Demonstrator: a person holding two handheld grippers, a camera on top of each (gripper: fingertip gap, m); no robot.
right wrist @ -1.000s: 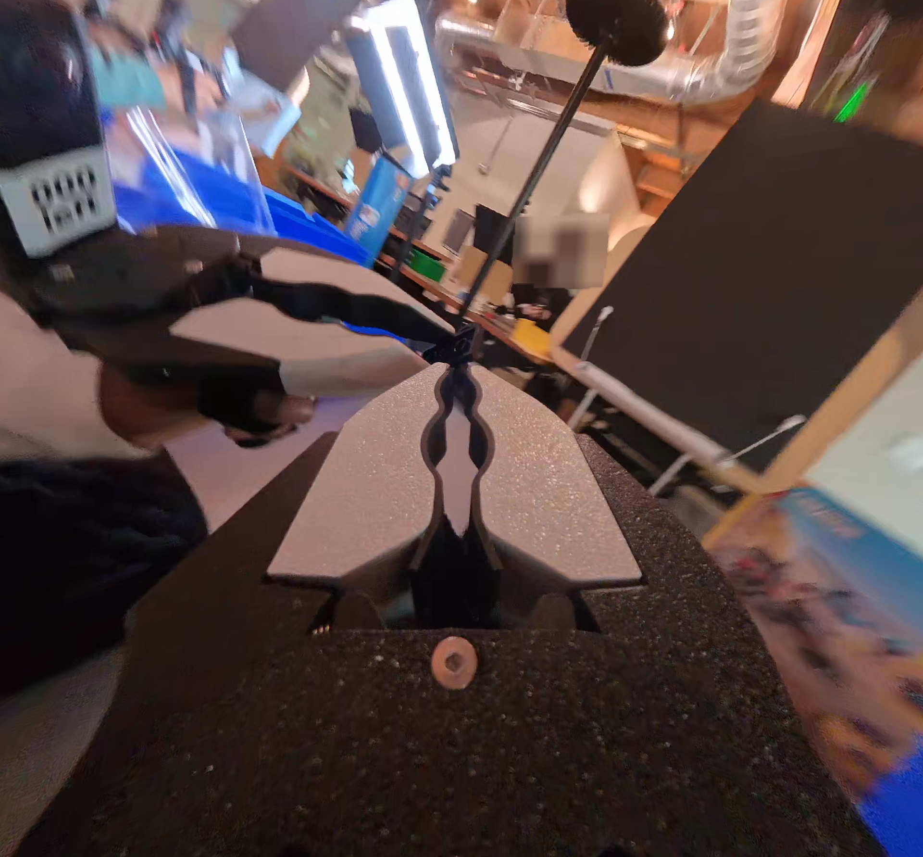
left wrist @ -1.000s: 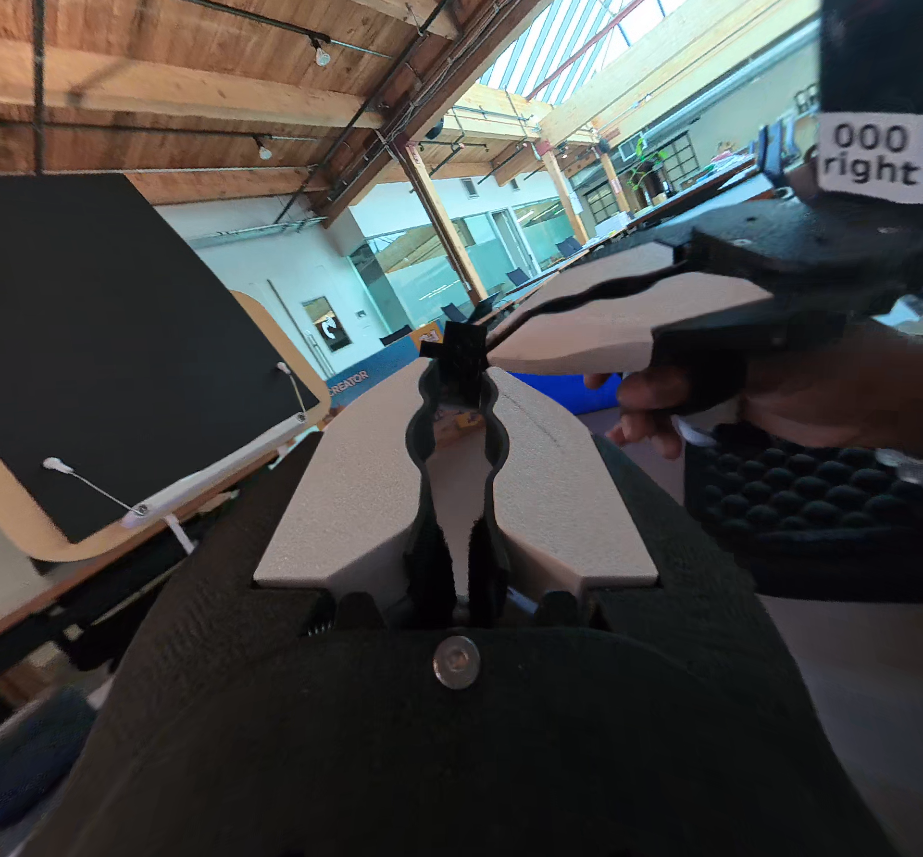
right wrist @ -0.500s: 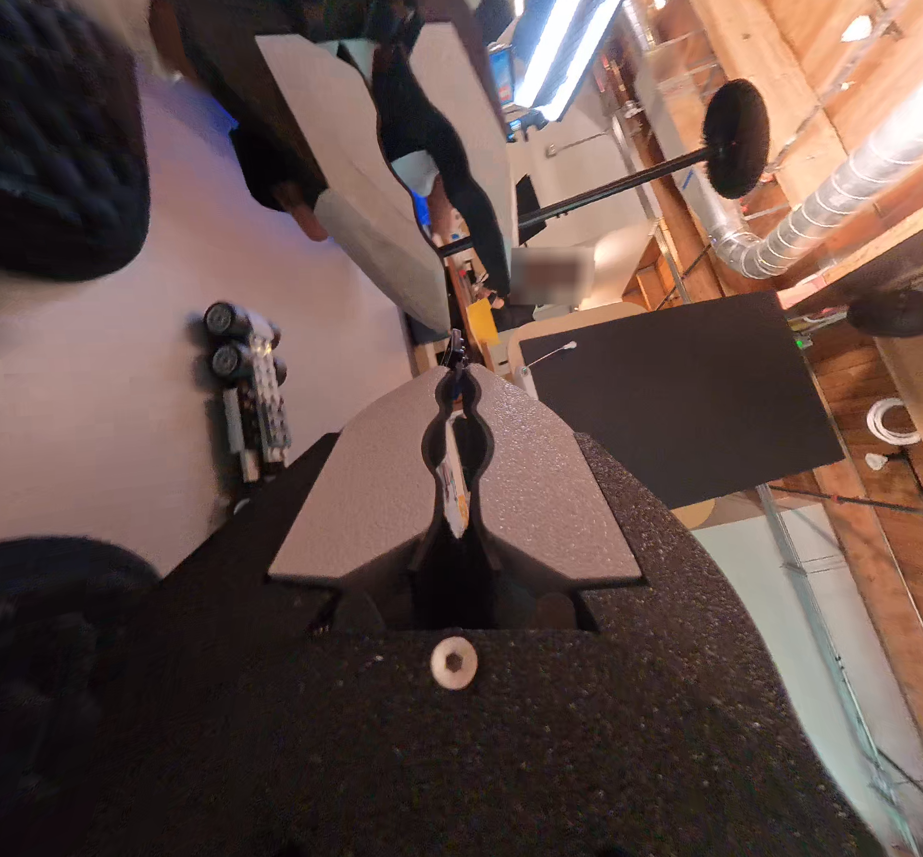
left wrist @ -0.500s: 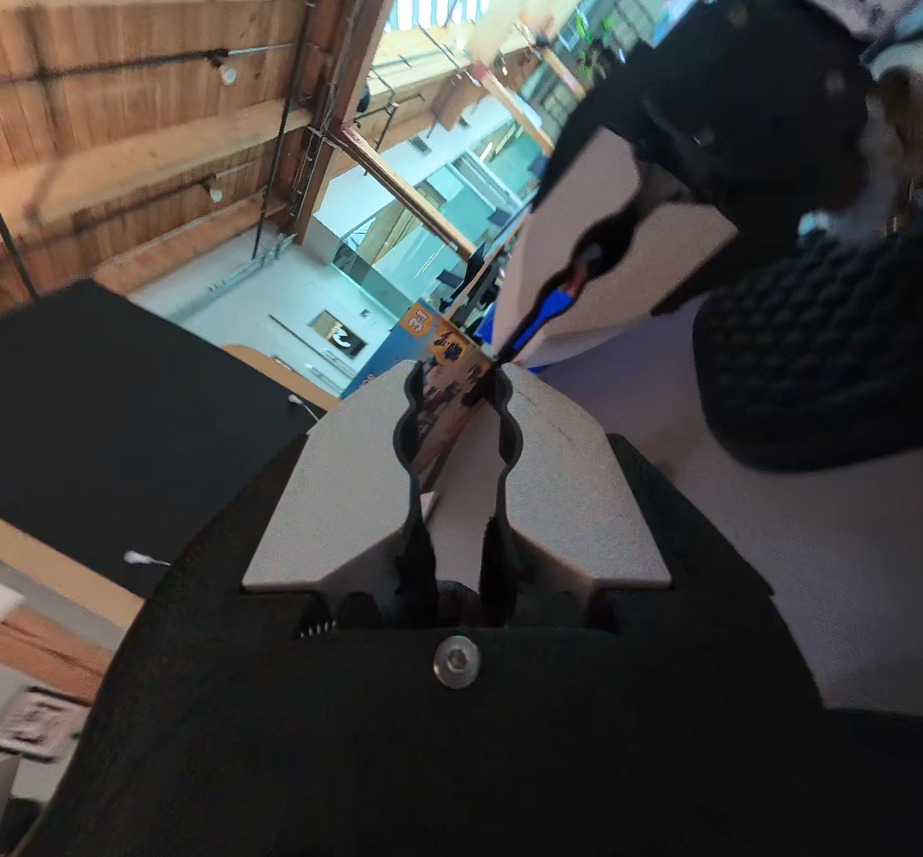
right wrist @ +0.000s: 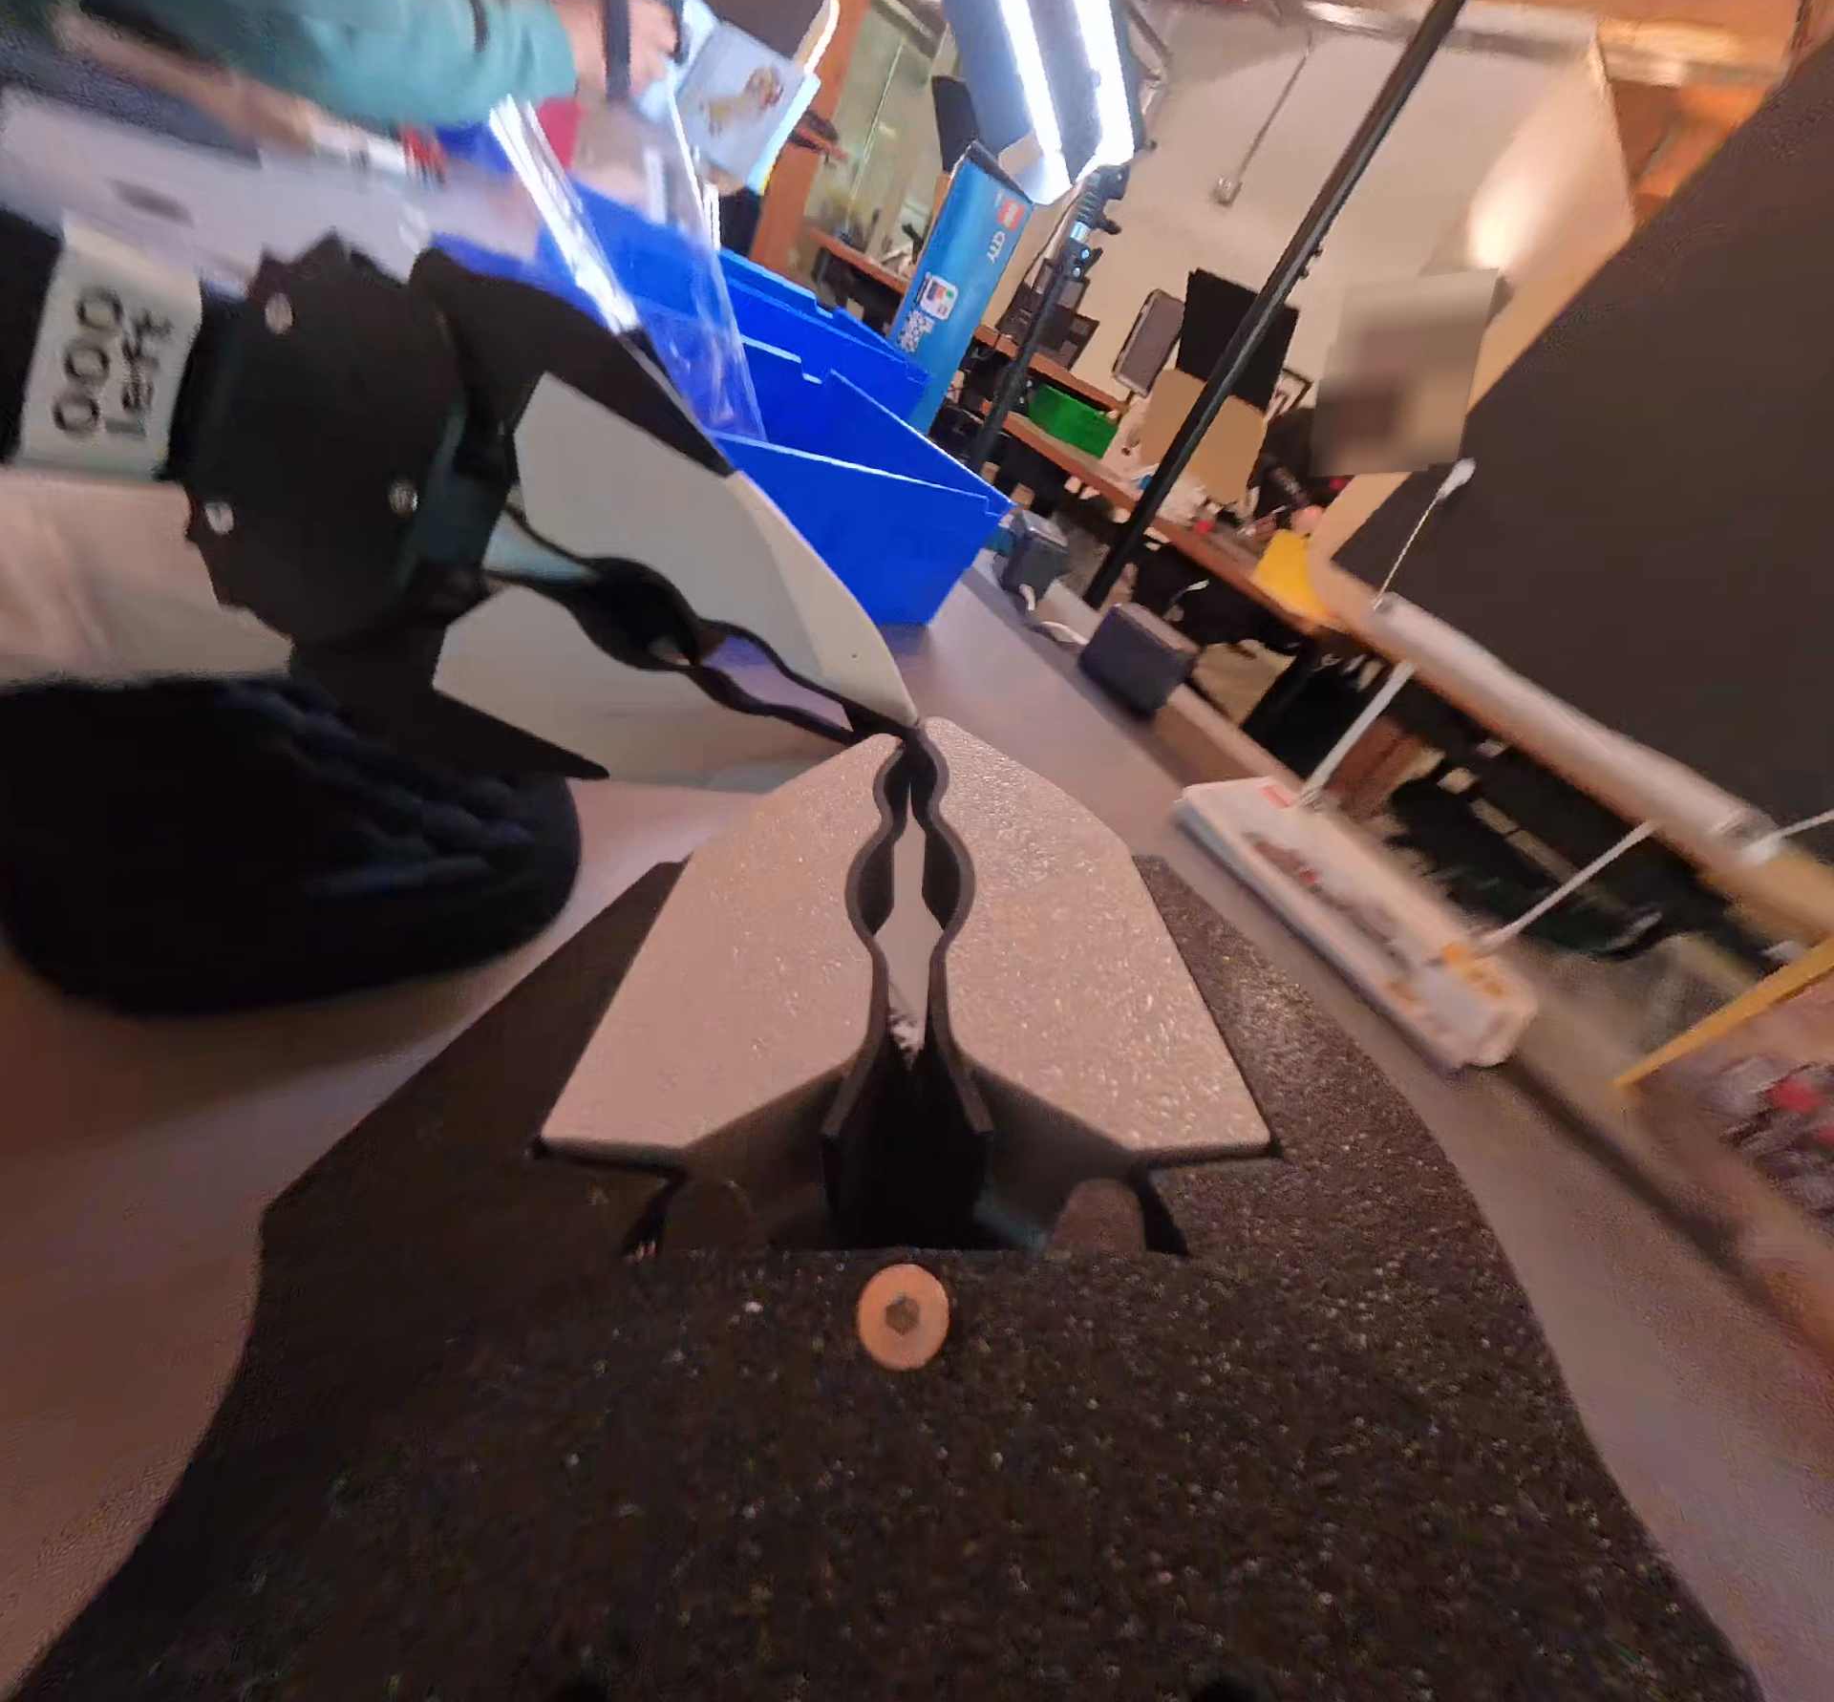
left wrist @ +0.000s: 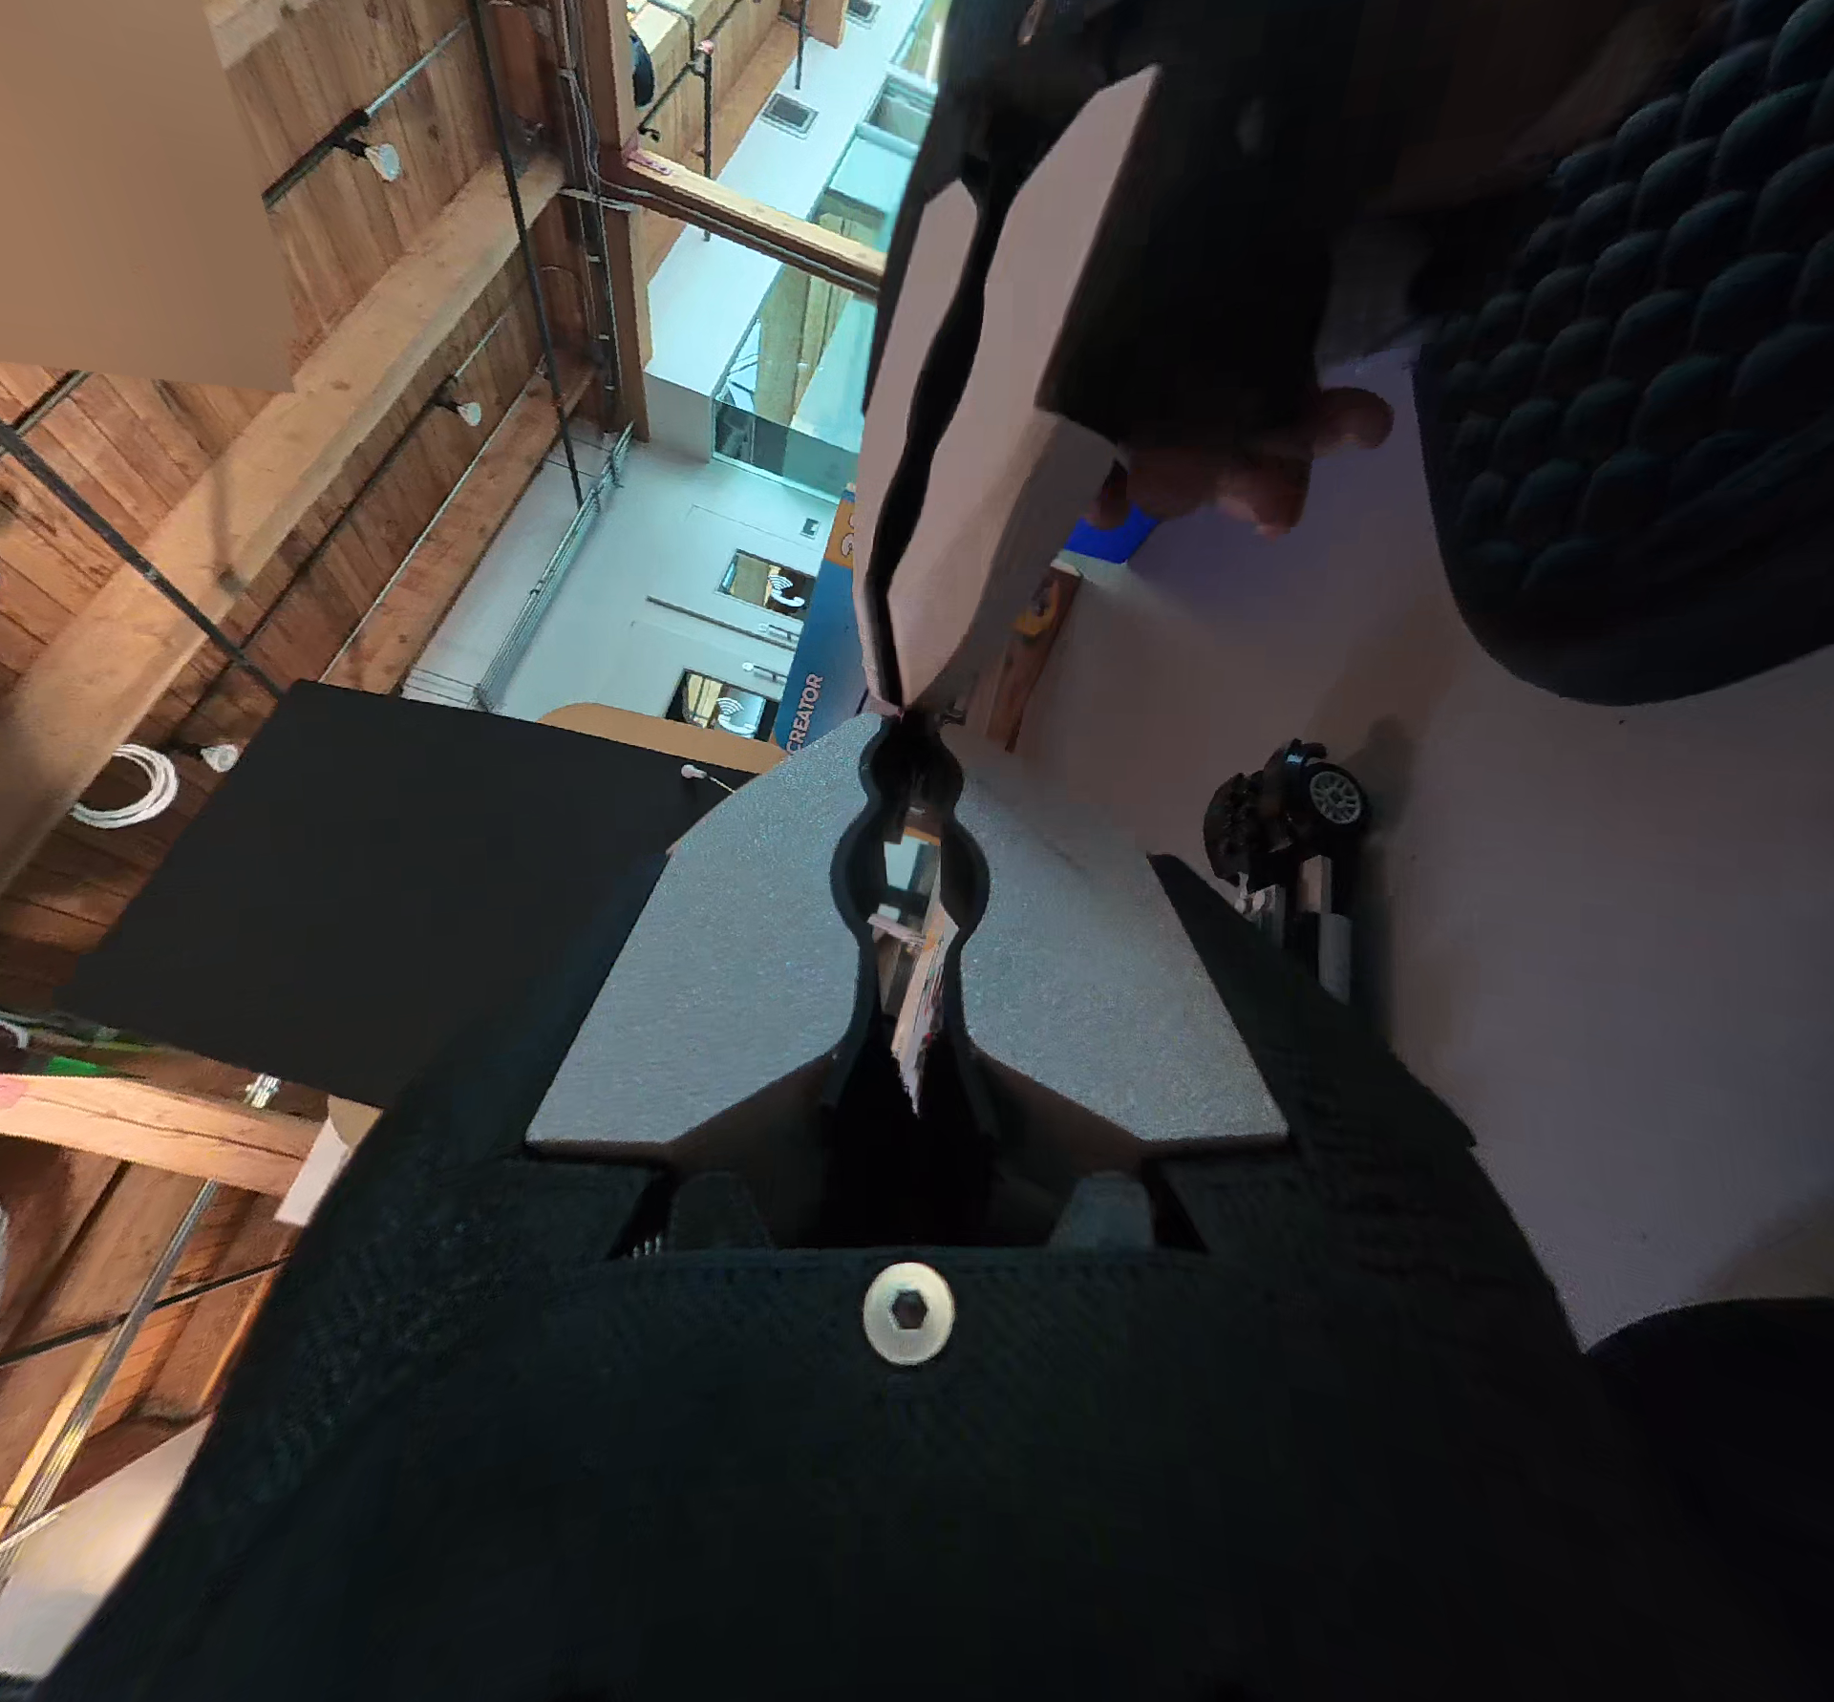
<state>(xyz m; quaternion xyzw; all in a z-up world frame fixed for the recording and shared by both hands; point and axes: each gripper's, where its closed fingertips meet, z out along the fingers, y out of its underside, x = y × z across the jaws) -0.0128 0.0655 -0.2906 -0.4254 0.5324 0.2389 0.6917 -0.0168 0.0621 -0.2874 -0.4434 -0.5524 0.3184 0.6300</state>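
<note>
- The left gripper (left wrist: 905, 733) and the right gripper (right wrist: 915, 746) are raised above the grey table (left wrist: 1588, 1009). They meet nose to nose, with the tips touching or as good as touching.
- The left gripper's fingers (left wrist: 754, 910) are drawn nearly together. They seem to pinch a small dark piece (left wrist: 908, 761) right at the tips, though it is tiny and in shadow, so I would not swear to its shape.
- The right gripper's fingers (right wrist: 1042, 910) are pressed together at the tip, and I can make out nothing between them.
- The two come in at an angle to each other. I take that to be so both noses can reach the same small spot without the bodies colliding.
- A hand (left wrist: 1241, 464) wraps the right gripper's handle from behind, beside dark quilted fabric (left wrist: 1637, 315).
- A dark toy car (left wrist: 1290, 811) lies on the table just right of the left gripper, within easy reach but untouched.
- Blue bins (right wrist: 853, 483) stand farther back on the table, and a white booklet (right wrist: 1340, 920) lies off to the right.
</note>
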